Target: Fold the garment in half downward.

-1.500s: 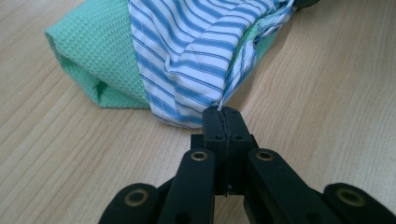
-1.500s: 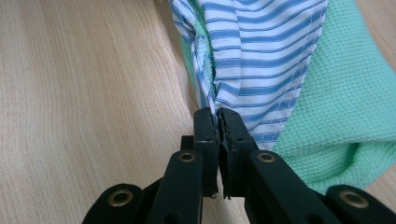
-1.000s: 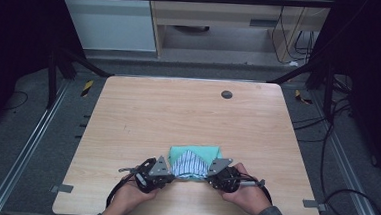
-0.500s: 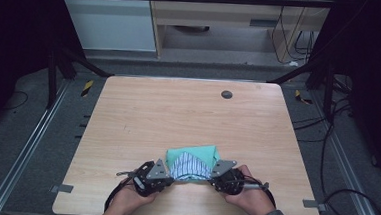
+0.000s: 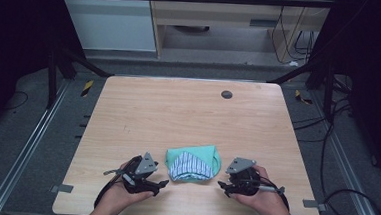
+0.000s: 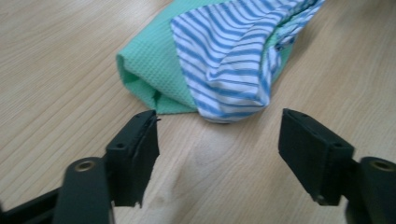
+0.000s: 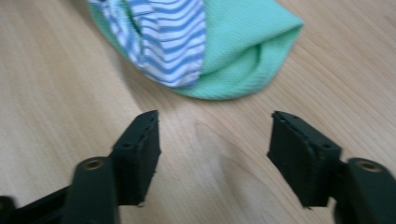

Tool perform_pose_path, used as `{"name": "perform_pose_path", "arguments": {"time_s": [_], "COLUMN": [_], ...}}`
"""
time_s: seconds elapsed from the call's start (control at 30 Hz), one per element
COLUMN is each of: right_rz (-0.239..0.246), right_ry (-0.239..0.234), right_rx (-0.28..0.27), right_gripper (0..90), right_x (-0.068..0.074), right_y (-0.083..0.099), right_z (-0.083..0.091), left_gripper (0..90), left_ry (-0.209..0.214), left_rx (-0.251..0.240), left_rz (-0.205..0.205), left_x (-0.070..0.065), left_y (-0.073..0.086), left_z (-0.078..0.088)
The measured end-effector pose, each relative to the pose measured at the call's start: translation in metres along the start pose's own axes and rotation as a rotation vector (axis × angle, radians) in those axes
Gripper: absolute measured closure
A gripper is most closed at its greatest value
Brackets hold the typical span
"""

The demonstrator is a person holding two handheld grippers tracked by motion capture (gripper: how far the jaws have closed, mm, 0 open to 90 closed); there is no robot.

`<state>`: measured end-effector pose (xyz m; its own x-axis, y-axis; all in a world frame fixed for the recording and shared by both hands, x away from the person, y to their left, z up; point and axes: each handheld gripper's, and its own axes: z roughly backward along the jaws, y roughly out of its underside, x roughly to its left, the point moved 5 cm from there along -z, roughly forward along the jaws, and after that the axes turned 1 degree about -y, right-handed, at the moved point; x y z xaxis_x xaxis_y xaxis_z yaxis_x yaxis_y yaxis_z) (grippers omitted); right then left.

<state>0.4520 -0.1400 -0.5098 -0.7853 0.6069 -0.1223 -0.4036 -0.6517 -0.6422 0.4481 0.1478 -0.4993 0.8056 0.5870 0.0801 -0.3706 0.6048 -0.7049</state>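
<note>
A folded cloth (image 5: 192,162), mint green with a blue-and-white striped part on top, lies on the wooden table (image 5: 188,117) near its front edge. My left gripper (image 5: 162,184) rests just left of it, apart from the fabric. Its jaws have just been opening and nothing is between them. In the left gripper view the cloth (image 6: 224,56) lies beyond the left gripper (image 6: 219,149). My right gripper (image 5: 222,185) sits just right of the cloth. Its jaws have also just been opening, with bare wood between them. In the right gripper view the cloth (image 7: 210,46) lies ahead of the right gripper (image 7: 215,154).
A small dark round disc (image 5: 226,94) sits near the table's far edge. Yellow-and-black items lie on the floor at the left (image 5: 87,87) and right (image 5: 303,98) far corners. A cabinet (image 5: 219,19) stands behind the table.
Both grippers have let go of the cloth and drawn apart to its sides, jaws now wide. The cloth stays folded on the table.
</note>
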Motion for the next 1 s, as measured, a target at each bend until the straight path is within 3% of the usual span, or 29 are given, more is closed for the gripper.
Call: {"name": "perform_pose_path", "arguments": {"time_s": [0.2, 0.23, 0.33, 0.47, 0.9, 1.0], "right_rz": [-0.080, -0.080, -0.169, -0.227, -0.318, -0.318], "right_ry": [0.084, 0.084, 0.095, 0.090, 0.114, 0.118], "right_rx": [-0.023, -0.023, -0.031, -0.038, -0.020, -0.015], "right_gripper": [14.9, 14.9, 9.5, 7.5, 6.7, 6.7], "right_x": [-0.019, -0.019, -0.030, -0.037, -0.062, -0.067], "right_y": [0.004, 0.004, 0.008, 0.011, 0.028, 0.030], "right_z": [0.002, 0.002, 0.004, 0.006, 0.008, 0.008], "left_gripper": [16.8, 15.9, 14.8, 13.2, 8.6, 8.5], "left_ry": [-0.020, -0.020, -0.015, -0.038, -0.102, -0.115], "left_rx": [0.031, 0.031, 0.041, 0.040, 0.064, 0.067], "left_rz": [0.063, 0.063, 0.096, 0.120, 0.182, 0.197], "left_x": [0.018, 0.018, 0.025, 0.033, 0.068, 0.075], "left_y": [0.005, 0.005, 0.011, 0.019, 0.040, 0.043], "left_z": [0.000, 0.000, 0.000, 0.004, 0.018, 0.020]}}
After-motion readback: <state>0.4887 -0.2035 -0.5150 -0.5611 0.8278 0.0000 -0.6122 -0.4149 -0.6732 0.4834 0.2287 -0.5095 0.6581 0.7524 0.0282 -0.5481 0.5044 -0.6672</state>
